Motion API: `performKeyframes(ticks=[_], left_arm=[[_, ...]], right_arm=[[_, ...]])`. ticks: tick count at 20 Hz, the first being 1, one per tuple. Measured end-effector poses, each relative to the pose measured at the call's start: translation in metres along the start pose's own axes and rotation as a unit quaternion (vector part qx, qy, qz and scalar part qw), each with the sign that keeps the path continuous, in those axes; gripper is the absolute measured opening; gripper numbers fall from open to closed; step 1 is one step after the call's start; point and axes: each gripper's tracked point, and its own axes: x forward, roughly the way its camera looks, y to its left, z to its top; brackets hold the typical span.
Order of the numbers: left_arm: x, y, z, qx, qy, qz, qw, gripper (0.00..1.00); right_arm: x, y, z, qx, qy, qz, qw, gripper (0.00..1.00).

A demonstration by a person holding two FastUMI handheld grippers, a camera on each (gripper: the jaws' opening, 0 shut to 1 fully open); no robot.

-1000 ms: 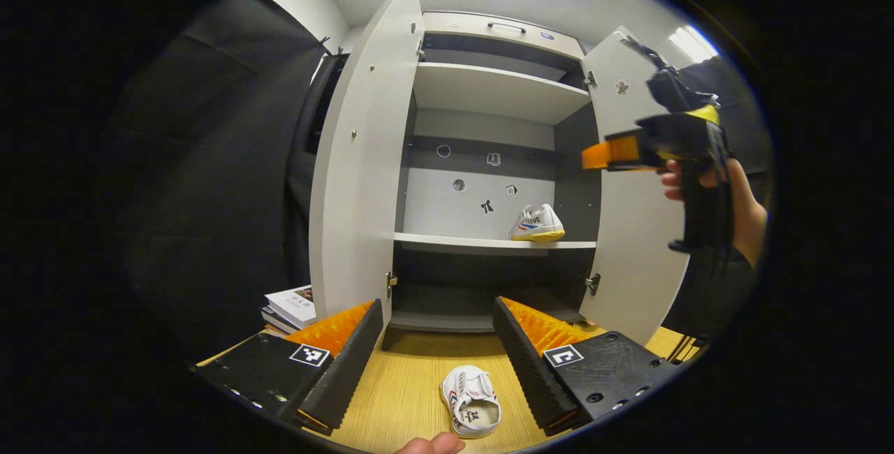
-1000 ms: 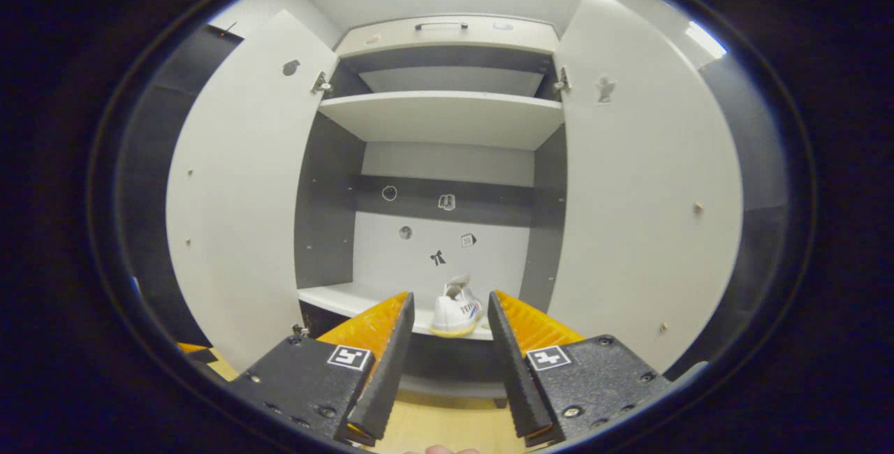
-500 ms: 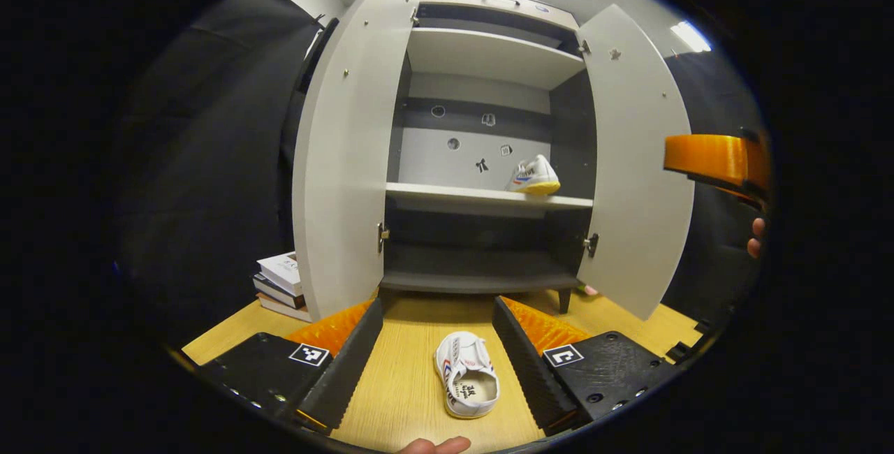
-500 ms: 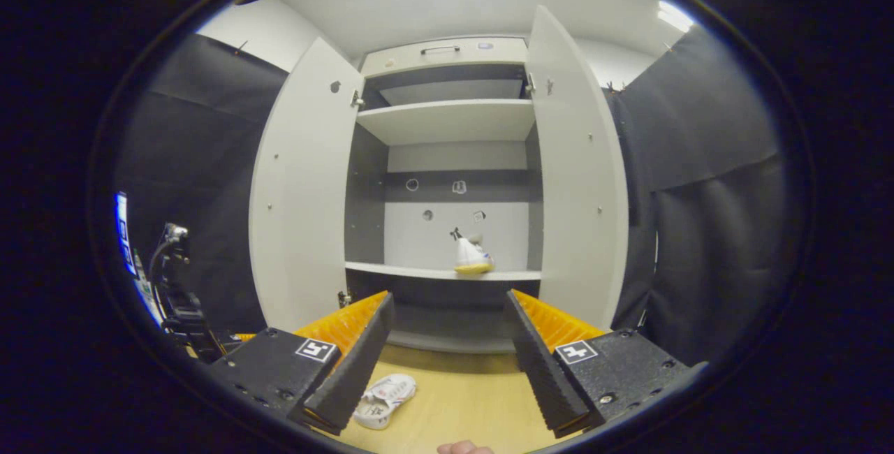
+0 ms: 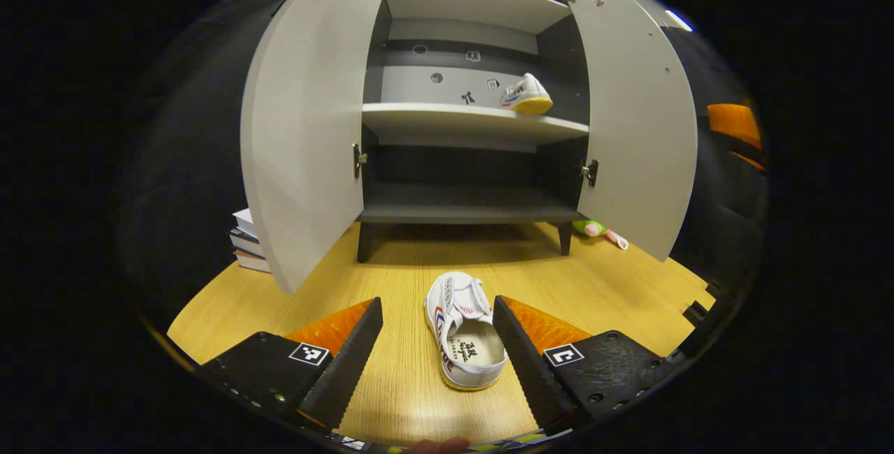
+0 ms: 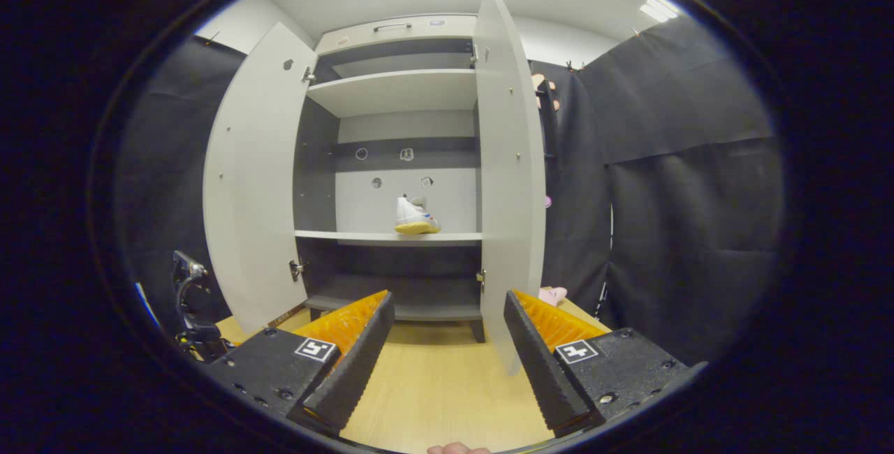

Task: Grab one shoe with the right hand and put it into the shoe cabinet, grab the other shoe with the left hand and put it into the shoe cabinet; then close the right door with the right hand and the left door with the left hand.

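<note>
Reaching down for the second shoe (image 5: 464, 332) is the step in hand, judging from how things lie: one shoe (image 5: 527, 95) already sits on the middle shelf (image 5: 447, 122) of the shoe cabinet (image 5: 482, 0), ahead of and above the left hand-held gripper (image 5: 438, 349), toward the right end of that shelf. The second shoe lies on the wooden tabletop (image 5: 614, 286) directly ahead of the left hand-held gripper, between its two spread fingers but nearer the right one, opening up, toe pointing toward the cabinet. Neither finger touches it yet.

To do this well, the left hand-held gripper should shift a little to its right so the shoe sits centred, then come lower until the fingers flank the sides near the heel collar, where the walls look firm enough to pinch. Closing on the soft upper alone could let the shoe fold or swing. A level carry would help it clear the shelf edge, and the free space to the left of the first shoe looks the natural spot.

Both doors, the left door (image 5: 307, 126) and the right door (image 5: 639, 112), stand wide open. The right hand-held gripper (image 6: 449, 360) hangs spread and empty, with the right door's edge (image 6: 504, 181) just ahead of it.
</note>
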Motion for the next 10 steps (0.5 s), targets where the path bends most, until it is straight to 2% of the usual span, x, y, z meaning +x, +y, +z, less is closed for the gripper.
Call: performKeyframes(ticks=[4,10], left_arm=[[0.029,0.006,-0.030,0.019,0.045,0.004,0.999,0.96],[0.068,0.012,-0.062,0.033,0.089,0.007,0.995,0.96]], right_arm=[[0.002,-0.027,-0.002,0.014,0.006,-0.035,0.999,0.99],[0.006,-0.042,-0.012,0.016,0.024,-0.044,0.999,0.99]])
